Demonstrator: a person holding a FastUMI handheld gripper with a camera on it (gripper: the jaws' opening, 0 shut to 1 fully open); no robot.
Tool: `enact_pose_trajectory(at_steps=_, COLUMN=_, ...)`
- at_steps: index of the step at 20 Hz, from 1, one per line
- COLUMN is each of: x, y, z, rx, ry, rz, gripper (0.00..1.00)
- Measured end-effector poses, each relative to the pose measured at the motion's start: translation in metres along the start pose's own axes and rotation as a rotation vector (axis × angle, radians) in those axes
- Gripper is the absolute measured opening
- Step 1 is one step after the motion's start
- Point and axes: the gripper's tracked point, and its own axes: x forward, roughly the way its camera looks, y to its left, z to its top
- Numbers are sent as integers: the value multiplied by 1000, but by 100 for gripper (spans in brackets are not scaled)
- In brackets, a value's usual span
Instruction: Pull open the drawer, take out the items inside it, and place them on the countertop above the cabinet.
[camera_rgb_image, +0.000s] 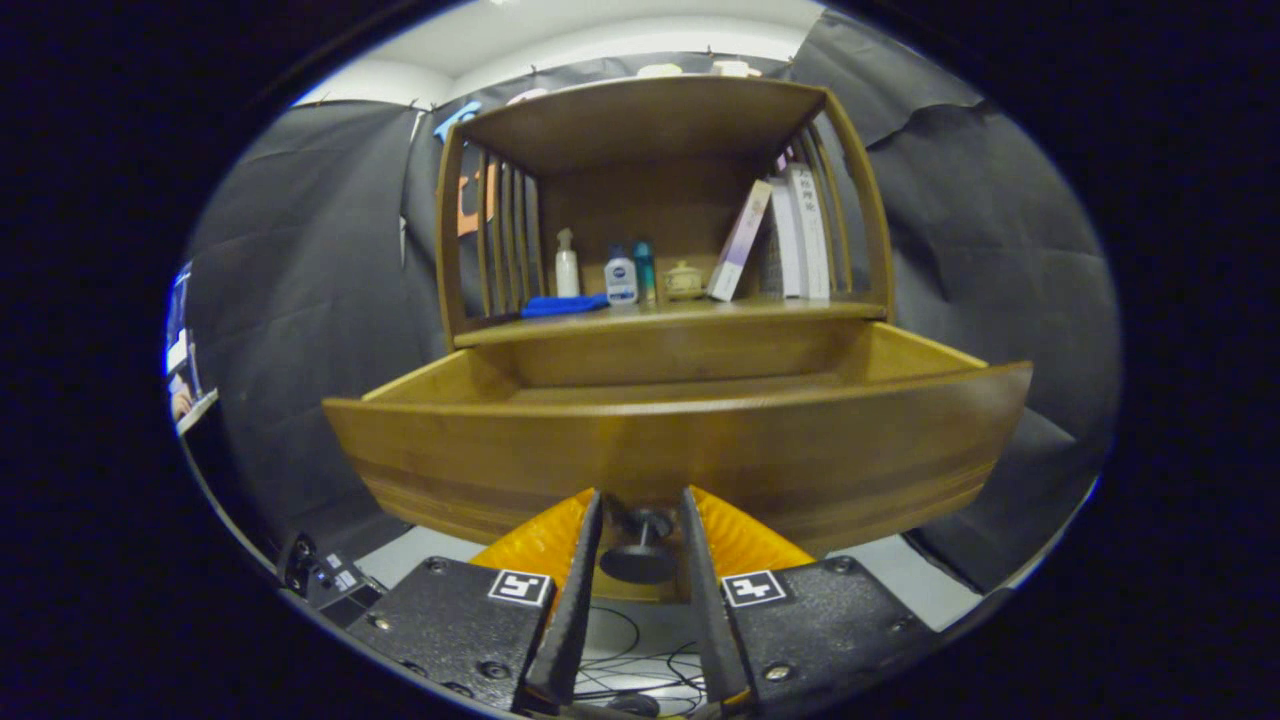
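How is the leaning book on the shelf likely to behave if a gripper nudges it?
The book leans tilted against upright books, so a nudge would probably slide or topple it. It looks thin, likely light, and stiff enough to move as one piece.

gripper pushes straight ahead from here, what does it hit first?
Most likely the dark round drawer knob, which sits between the jaws of the gripper. Right behind it is the curved brown wooden drawer front. Whether the jaws already press on the knob is unclear.

wooden drawer (680, 450) pulled open, dark knob (640, 550)
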Motion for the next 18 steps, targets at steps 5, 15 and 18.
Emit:
enact_pose_trajectory(at_steps=5, x=9, y=0, z=51, rx=9, ry=20, rz=32, gripper=52)
enact_pose_trajectory(at_steps=15, x=82, y=4, z=15, rx=-19, ry=655, rz=71, gripper=60)
enact_pose_trajectory(at_steps=18, x=101, y=-5, z=-1, rx=21, ry=791, rz=11, gripper=60)
